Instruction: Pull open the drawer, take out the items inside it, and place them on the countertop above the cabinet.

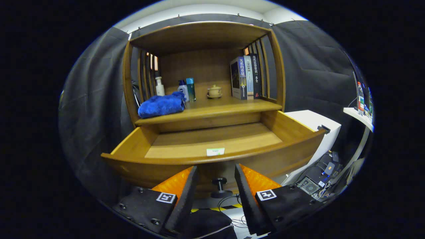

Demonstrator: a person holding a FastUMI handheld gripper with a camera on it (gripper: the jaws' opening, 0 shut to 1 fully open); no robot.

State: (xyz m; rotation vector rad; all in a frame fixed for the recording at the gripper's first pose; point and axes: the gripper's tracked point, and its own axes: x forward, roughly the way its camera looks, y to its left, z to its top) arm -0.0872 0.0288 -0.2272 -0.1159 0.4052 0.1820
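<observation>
Hovering just in front of the pulled-out drawer (212,146), the gripper (215,181) has its fingers (186,189) spread apart with nothing between them but the drawer's small dark knob (219,186), which sits in the gap untouched. The drawer is wide open, its curved front board running side to side just beyond the fingertips, its long axis lying across the cabinet and its mouth facing up. The drawer floor that can be seen carries only a small white label (215,151) close behind the front board; the strip right under that board is hidden, so I cannot tell whether anything sits there.

Up behind the drawer, on the countertop (232,108) above it, lies a folded blue towel (161,105) at the left end, long axis running left to right, roughly parallel to the drawer front. It looks soft, light and floppy, not slippery, not fragile; a pinch across the middle of the fold would likely gather enough cloth to lift it without it unrolling.

Behind the towel stand a white pump bottle (160,86), a blue-capped bottle (183,89) and a teal bottle (190,89), all upright. Right of those sits a small lidded ceramic pot (214,91), which looks fragile, and further right a row of books (246,77) standing on end, spines facing the drawer.

By my reading, the drawer looks emptied.
</observation>
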